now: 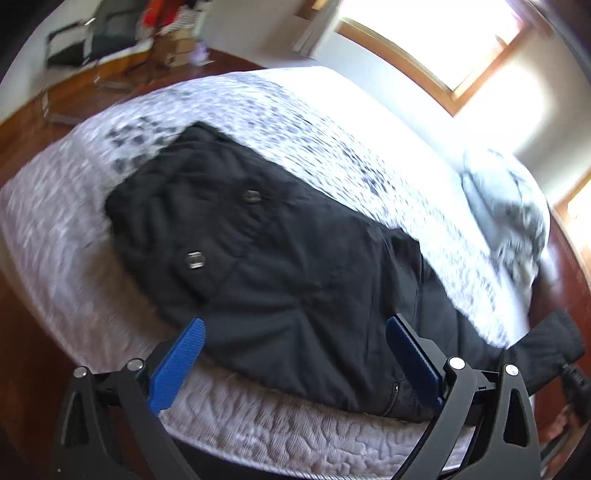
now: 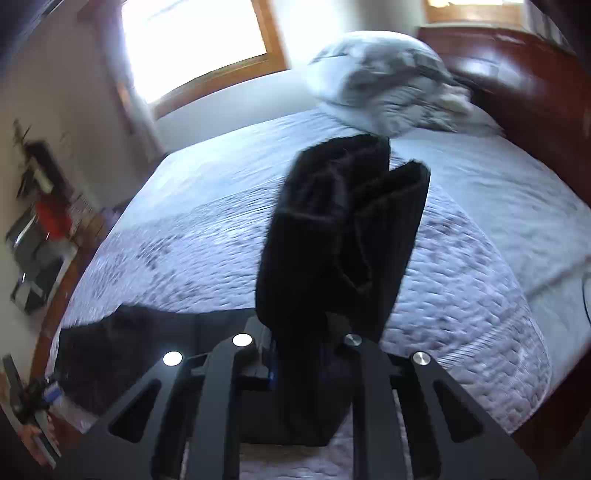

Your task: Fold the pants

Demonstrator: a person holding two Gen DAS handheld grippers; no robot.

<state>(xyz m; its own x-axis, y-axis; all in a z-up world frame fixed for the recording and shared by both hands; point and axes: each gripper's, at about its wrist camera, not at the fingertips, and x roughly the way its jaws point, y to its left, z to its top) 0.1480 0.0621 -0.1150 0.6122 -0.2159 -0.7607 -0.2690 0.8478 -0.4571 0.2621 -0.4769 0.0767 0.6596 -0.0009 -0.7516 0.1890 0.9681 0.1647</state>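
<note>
Black pants (image 1: 266, 251) lie spread across the quilted bed (image 1: 66, 236), two metal buttons facing up. My left gripper (image 1: 295, 354) hovers open above their near edge, blue pads (image 1: 181, 362) wide apart, nothing between them. In the right wrist view my right gripper (image 2: 299, 354) is shut on a bunched, doubled length of the pants (image 2: 332, 236), which rises up in front of the camera and hides the fingertips. The rest of the pants (image 2: 122, 343) lies flat on the bed at lower left.
A grey-white pillow (image 2: 380, 81) sits at the head of the bed by the dark wooden headboard (image 2: 517, 81). Bright windows (image 1: 436, 33) line the far wall. Wooden floor (image 1: 33, 125) and clutter (image 1: 110, 37) lie beyond the foot of the bed.
</note>
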